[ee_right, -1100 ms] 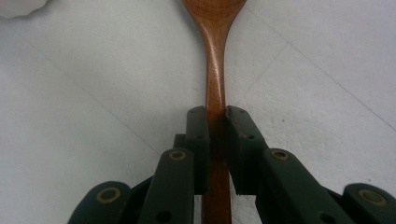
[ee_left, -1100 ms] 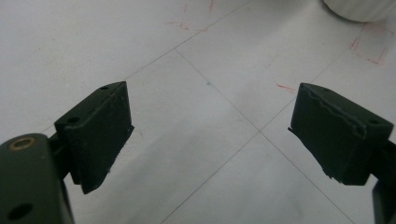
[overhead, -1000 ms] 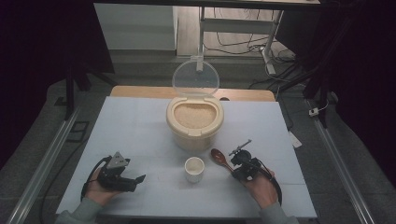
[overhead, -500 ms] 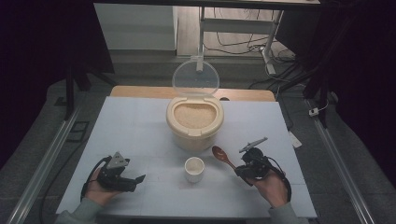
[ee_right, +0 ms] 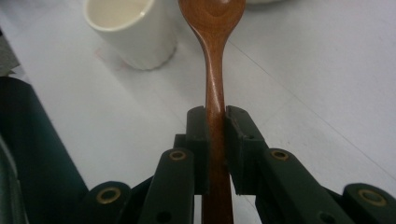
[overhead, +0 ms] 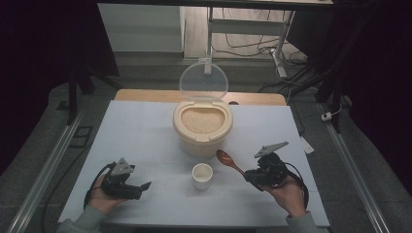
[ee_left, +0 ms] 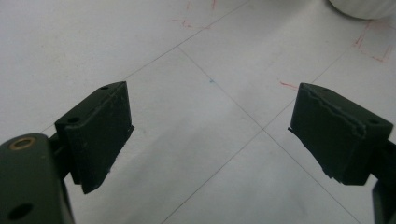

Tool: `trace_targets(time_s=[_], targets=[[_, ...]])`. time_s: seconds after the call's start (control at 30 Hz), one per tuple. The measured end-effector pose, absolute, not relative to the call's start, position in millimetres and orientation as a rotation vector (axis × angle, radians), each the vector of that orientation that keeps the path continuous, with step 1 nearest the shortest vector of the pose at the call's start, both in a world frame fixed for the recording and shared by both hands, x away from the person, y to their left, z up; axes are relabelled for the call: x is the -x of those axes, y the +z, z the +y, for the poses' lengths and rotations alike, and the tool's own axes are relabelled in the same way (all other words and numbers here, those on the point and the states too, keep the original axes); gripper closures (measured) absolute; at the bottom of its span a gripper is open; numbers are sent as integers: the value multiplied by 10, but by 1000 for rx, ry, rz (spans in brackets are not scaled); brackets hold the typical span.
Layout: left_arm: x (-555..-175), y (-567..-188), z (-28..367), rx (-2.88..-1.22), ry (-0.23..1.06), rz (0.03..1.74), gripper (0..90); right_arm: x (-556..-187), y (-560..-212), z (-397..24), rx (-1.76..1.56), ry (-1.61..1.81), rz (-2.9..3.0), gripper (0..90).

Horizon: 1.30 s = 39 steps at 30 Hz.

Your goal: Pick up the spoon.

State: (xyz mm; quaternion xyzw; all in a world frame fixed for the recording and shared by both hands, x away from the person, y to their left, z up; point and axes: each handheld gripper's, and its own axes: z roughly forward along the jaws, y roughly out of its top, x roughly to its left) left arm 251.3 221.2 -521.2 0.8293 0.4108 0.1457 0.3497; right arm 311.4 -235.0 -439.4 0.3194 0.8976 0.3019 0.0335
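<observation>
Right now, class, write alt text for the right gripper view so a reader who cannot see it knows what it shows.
The right tongs clamp the handle of a brown wooden spoon, whose bowl points away from the camera above a white table. A cream cup stands on the table to the spoon's left.

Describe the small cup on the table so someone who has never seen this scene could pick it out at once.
Start from the big cream rice container with its clear lid raised, at the middle of the white table. Just in front of it, toward the person, stands the small cream ceramic cup. It is the only empty open vessel, far smaller than the container, with the brown wooden spoon to its right.
</observation>
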Motion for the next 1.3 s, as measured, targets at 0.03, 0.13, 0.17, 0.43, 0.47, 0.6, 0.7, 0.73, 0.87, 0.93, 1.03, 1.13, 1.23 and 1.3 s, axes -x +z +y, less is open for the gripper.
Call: trace_targets(time_s=[0.03, 0.13, 0.17, 0.43, 0.47, 0.6, 0.7, 0.73, 0.87, 0.93, 1.03, 1.13, 1.23, 1.3], targets=[[-2514, -5212, 2212, -2149, 378, 1064, 123, -3102, -4375, -2340, -970, 950, 2764, 797], [-2515, -5212, 2211, -2151, 377, 1062, 123, -3092, -4358, -2331, -950, 967, 2770, 797], [-2515, -5212, 2211, -2151, 377, 1062, 123, -3088, -4351, -2327, -941, 973, 2772, 798], [-2515, -5210, 2213, -2146, 377, 1066, 123, -3071, -4302, -2269, -855, 1018, 2769, 798], [-2515, -5210, 2213, -2146, 376, 1066, 123, -3078, -4295, -2255, -831, 1024, 2769, 798], [-2517, -5205, 2214, -2145, 375, 1064, 123, -3094, -4274, -2220, -807, 1031, 2776, 797], [-2517, -5201, 2216, -2141, 375, 1066, 123, -3117, -4248, -2168, -775, 1030, 2790, 797], [-2517, -5200, 2215, -2141, 376, 1066, 123, -3124, -4235, -2145, -764, 1034, 2792, 797], [-2515, -5198, 2213, -2143, 376, 1063, 123, -3174, -4169, -2028, -700, 1032, 2813, 797], [-2515, -5196, 2216, -2144, 375, 1061, 123, -3201, -4143, -1969, -674, 1034, 2827, 797], [-2516, -5196, 2219, -2142, 375, 1062, 123, -3238, -4135, -1888, -650, 1043, 2833, 797], [-2516, -5197, 2218, -2142, 376, 1062, 123, -3265, -4162, -1818, -618, 1053, 2842, 797], [-2516, -5197, 2217, -2143, 377, 1062, 123, -3273, -4206, -1762, -599, 1052, 2862, 797], [-2512, -5195, 2215, -2142, 377, 1061, 123, -3280, -4229, -1740, -556, 1032, 2872, 797]])
